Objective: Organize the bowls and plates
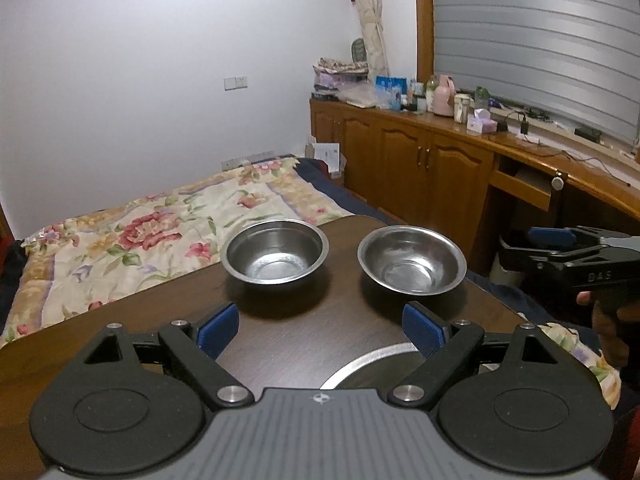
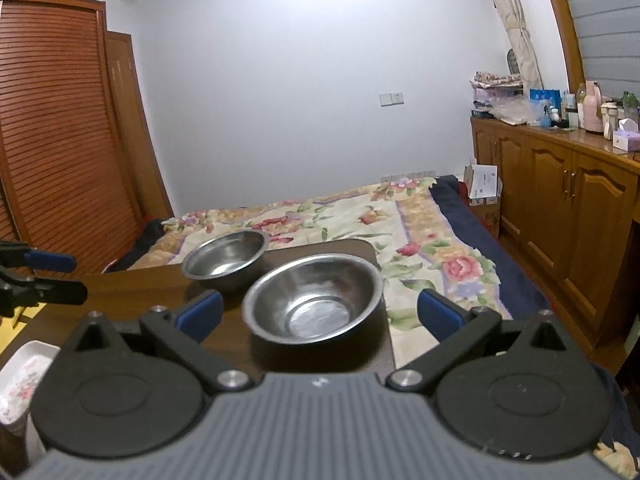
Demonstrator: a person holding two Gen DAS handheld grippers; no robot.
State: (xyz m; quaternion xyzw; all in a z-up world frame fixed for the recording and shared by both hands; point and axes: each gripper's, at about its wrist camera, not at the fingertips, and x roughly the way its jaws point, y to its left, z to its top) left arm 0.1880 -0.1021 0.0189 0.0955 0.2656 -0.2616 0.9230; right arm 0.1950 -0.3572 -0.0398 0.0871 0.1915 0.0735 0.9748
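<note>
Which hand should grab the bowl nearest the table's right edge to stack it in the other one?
Probably the right. The right tool is open and lined up with that right bowl, which sits just ahead between its fingers. The left tool is open too, but centred between both bowls.

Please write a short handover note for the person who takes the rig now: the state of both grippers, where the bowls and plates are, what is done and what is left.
Left gripper: jaws open, empty, above the near part of the table.
Right gripper: jaws open, empty, just short of the right bowl.
Two steel bowls stand upright and apart at the far end of the table: left bowl, right bowl.
A steel plate lies under the left gripper, mostly hidden. A white dish shows at the left edge of the right wrist view.
Done: nothing stacked yet.
Left: probably nest the bowls, then gather the plates.
</note>
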